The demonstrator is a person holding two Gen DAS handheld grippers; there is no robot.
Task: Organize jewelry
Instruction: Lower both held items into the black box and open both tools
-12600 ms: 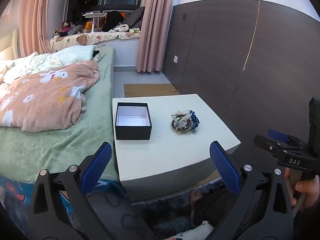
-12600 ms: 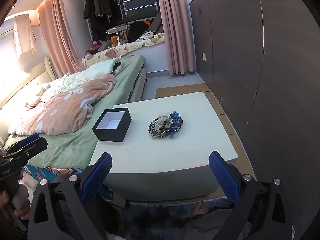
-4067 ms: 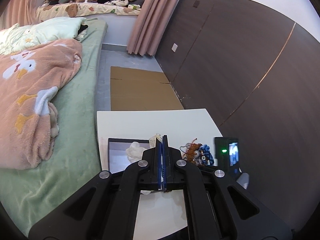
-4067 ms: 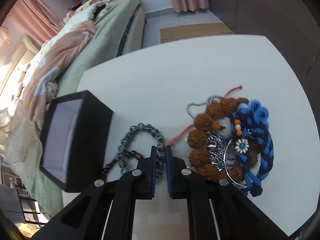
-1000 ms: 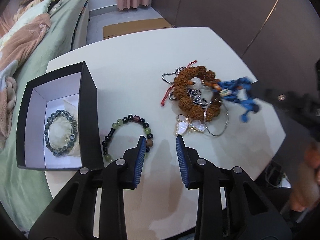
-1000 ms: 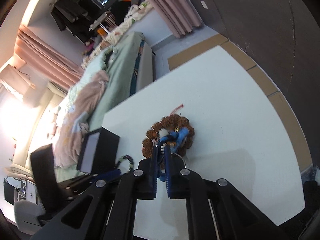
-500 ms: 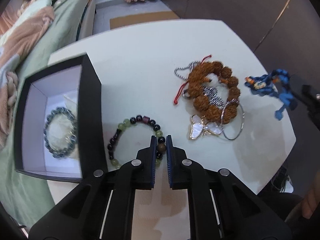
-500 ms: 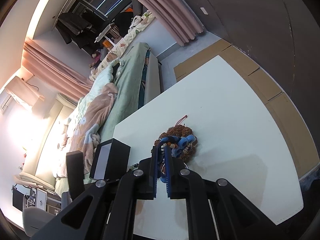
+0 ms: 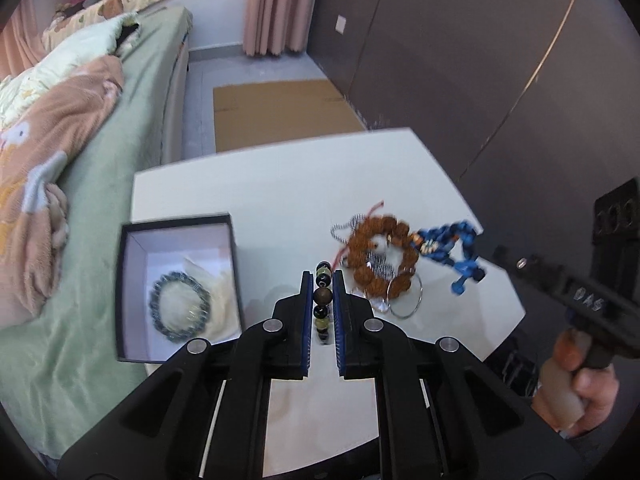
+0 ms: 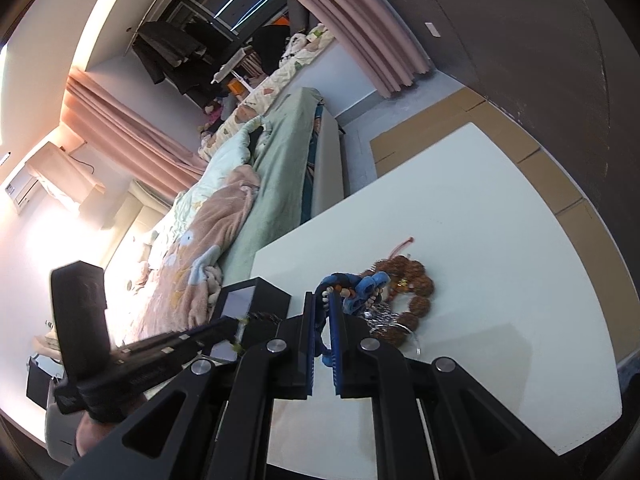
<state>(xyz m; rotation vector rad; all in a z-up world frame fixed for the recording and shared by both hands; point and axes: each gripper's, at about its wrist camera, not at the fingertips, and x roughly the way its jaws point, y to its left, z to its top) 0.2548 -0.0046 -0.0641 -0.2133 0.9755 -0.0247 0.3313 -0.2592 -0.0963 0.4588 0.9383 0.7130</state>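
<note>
- The left gripper [image 9: 323, 296] has its jaws narrowed onto a beaded bracelet [image 9: 322, 295]: a brown bead sits pinched between the blue pads, with darker and green beads strung ahead of and behind it.
- The right gripper [image 10: 320, 312] has its jaws nearly together on a blue braided bracelet [image 10: 362, 286], whose loops bunch just ahead of the fingertips.
- The black box [image 9: 234, 264], open, lies to the left of the left jaws and already holds a dark bead bracelet [image 9: 179, 306].
- The remaining pile, a brown seed-bead bracelet [image 9: 378, 256] with a silver hoop [image 9: 405, 298], lies on the white table [image 9: 280, 196] just right of the left jaws.
- Risk: the round bead gives the pads little purchase, so a quick swing toward the box could let it roll out and drop.
- Risk: the braid's loose tail hangs close over the pile; it could snag there and drag pieces along the table.
- Risk: both grippers heading for the same box could collide.
</note>
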